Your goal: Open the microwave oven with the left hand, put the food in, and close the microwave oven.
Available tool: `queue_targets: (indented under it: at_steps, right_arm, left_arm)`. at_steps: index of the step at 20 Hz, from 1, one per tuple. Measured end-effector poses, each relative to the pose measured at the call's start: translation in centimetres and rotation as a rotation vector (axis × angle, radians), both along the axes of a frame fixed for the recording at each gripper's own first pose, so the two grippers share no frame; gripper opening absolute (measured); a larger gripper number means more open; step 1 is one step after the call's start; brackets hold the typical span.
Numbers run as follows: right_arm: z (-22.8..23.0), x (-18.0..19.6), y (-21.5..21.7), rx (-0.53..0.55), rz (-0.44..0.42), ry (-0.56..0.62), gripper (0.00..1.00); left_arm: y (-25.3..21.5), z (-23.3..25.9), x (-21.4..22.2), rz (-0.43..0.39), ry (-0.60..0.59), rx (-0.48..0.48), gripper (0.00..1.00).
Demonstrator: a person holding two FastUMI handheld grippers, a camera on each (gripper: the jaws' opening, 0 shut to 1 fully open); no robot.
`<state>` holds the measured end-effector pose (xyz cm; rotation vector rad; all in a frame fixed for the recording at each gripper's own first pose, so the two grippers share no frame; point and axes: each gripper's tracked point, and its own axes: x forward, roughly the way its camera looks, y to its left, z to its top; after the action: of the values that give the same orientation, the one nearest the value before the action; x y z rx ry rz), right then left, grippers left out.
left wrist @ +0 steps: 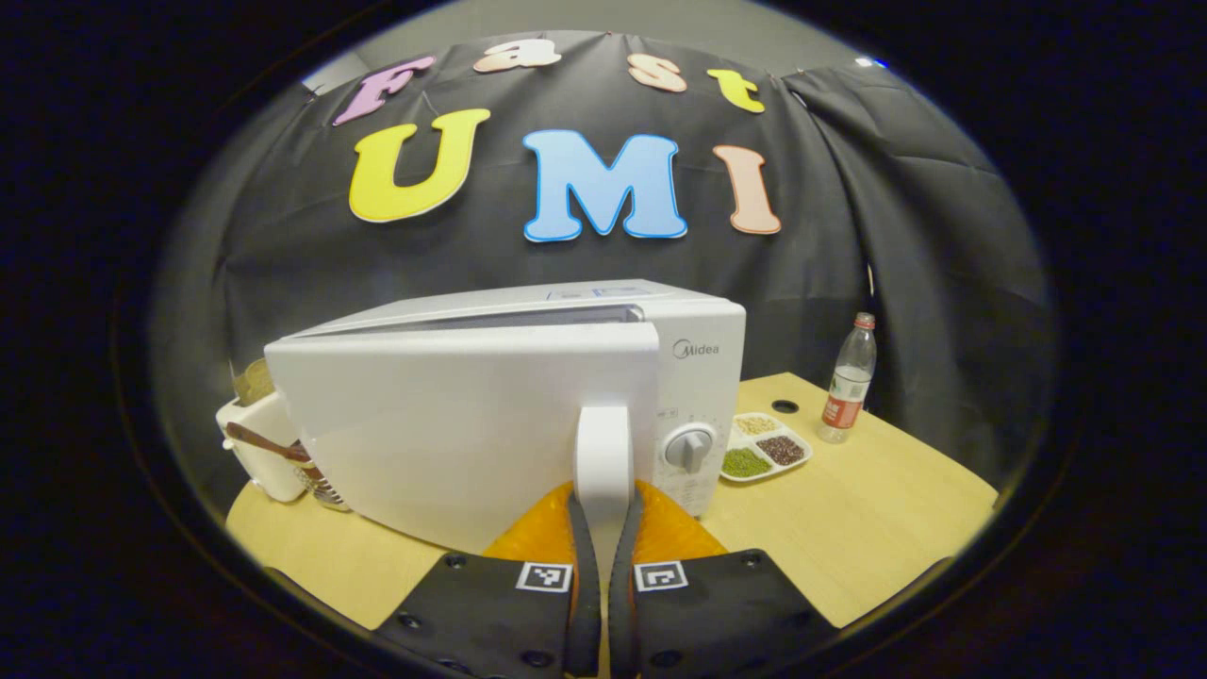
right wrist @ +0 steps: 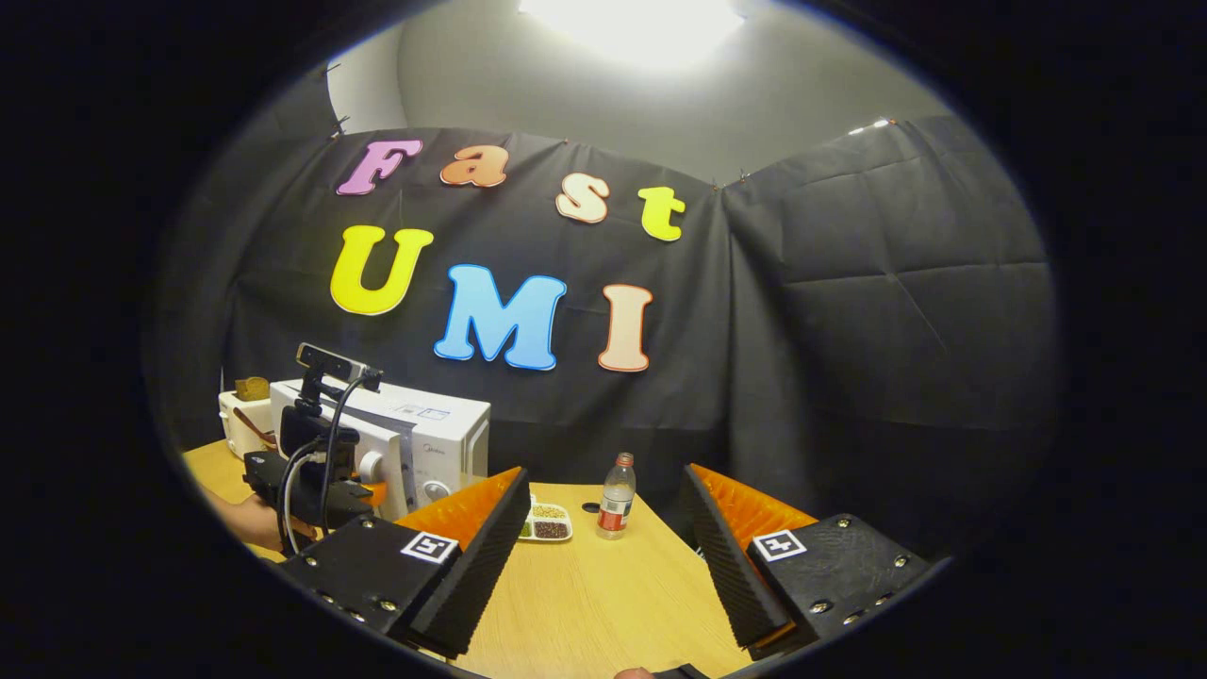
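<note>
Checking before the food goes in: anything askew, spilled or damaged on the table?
Nothing stands out. The microwave door is partly swung open with the left gripper shut on its handle, as expected. The bottle stands upright, and the divided tray holds its grains in their compartments. The right gripper is open, holding nothing.

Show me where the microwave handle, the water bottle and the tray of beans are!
microwave handle (left wrist: 603,451): left gripper view, middle of the upright white bar on the door.
water bottle (left wrist: 848,382): left gripper view, clear body above the label.
tray of beans (left wrist: 762,447): left gripper view, centre where the compartments meet.
</note>
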<state>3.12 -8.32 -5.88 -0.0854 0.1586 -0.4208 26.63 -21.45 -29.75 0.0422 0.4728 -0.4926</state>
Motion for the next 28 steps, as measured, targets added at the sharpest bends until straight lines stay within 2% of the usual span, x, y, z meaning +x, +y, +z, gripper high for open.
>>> queue_targets:
  at_steps: [6, 17, 28]
  right_arm:
    - [0.8, -2.3, 2.0, 0.026, 0.084, -0.025, 0.98]
    - [1.4, -6.0, 6.2, 0.087, 0.253, -0.042, 0.98]
    - [1.5, -2.3, 14.3, 0.14, 0.376, -0.045, 0.98]
  left_arm:
    - [4.1, 0.7, -4.0, 0.032, 0.016, 0.016, 0.1]
    - [14.8, 1.7, -9.8, 0.165, 0.019, 0.084, 0.1]
    - [25.5, 1.8, -12.0, 0.233, 0.028, 0.087, 0.1]
